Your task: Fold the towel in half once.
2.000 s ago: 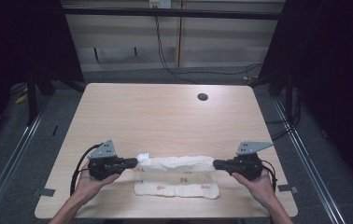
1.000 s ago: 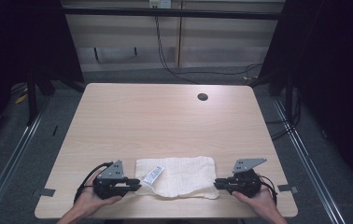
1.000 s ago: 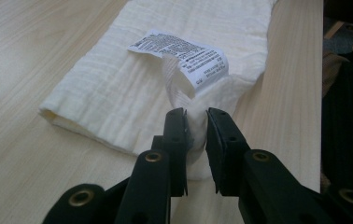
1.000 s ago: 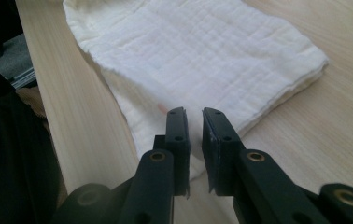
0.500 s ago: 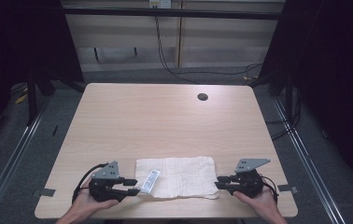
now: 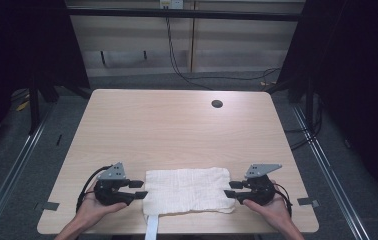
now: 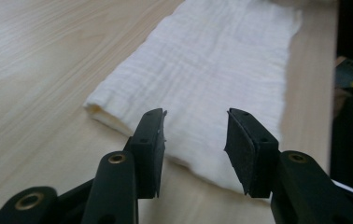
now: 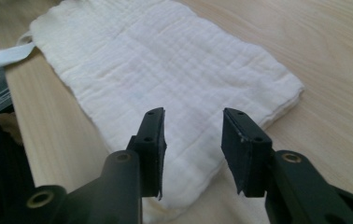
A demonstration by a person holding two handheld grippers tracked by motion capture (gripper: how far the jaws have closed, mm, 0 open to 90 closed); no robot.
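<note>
Both tongs [image 6: 137, 189] [image 6: 236, 191] newly open beside cloth [image 6: 187, 190]

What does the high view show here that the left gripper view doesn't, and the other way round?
High view alone: the whole table with its round hole, the floor cables, both hands, and the right tool open beside the cloth. Left gripper view alone: the cloth's folded, layered corner up close. Shared: the white cloth flat on wood, the left tool open at its edge.
</note>
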